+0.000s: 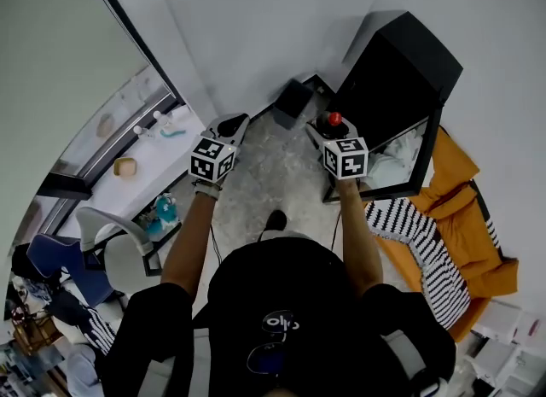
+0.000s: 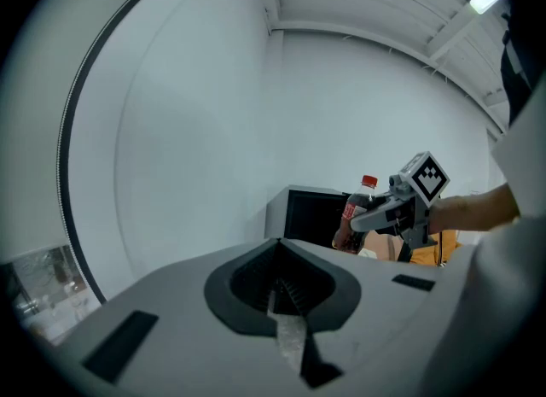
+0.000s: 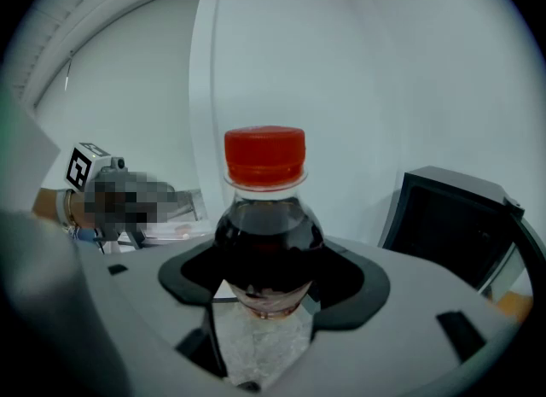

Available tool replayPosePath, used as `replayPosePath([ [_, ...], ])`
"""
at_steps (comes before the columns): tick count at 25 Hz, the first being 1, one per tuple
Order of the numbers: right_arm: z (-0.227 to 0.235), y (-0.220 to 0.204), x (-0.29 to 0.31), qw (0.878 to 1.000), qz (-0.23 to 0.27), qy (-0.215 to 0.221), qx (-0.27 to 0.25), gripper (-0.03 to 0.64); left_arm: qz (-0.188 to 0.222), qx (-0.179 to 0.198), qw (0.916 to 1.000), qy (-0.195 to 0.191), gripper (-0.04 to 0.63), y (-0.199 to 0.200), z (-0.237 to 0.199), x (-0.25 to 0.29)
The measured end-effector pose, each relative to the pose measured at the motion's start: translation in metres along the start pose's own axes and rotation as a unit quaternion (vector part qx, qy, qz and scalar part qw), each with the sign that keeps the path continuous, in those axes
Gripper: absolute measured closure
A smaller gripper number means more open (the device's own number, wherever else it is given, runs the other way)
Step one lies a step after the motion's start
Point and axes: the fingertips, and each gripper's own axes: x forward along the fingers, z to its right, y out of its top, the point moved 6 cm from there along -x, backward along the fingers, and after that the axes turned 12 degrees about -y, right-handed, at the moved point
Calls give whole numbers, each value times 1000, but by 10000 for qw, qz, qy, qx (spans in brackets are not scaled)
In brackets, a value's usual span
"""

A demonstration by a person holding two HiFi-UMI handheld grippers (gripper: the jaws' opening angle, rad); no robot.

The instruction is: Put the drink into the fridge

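Note:
The drink is a dark cola bottle (image 3: pixel 264 224) with a red cap, standing upright between the jaws of my right gripper (image 3: pixel 263 306), which is shut on its lower body. In the head view the bottle (image 1: pixel 334 119) is held just in front of the black fridge (image 1: pixel 399 62), by its glass-fronted door frame. I cannot tell whether that door is open. My left gripper (image 1: pixel 235 122) is off to the left over the floor, apart from the fridge. It is shut with nothing in it (image 2: pixel 287 306). Its view shows the bottle (image 2: pixel 355 213) before the fridge (image 2: pixel 309 216).
A small black box (image 1: pixel 293 98) sits on the speckled floor (image 1: pixel 260 178) by the wall, left of the fridge. Right of me lies an orange cushion (image 1: pixel 465 212) with a striped cloth (image 1: pixel 422 246). A white counter (image 1: pixel 149 160) and chairs (image 1: pixel 102 254) stand at the left.

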Motion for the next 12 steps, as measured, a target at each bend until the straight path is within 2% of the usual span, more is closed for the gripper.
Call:
replayPosePath([
  [12,50,5,38,9999,-49,-38,139,305,-93,76,9998,-179,589,18,-18,71],
])
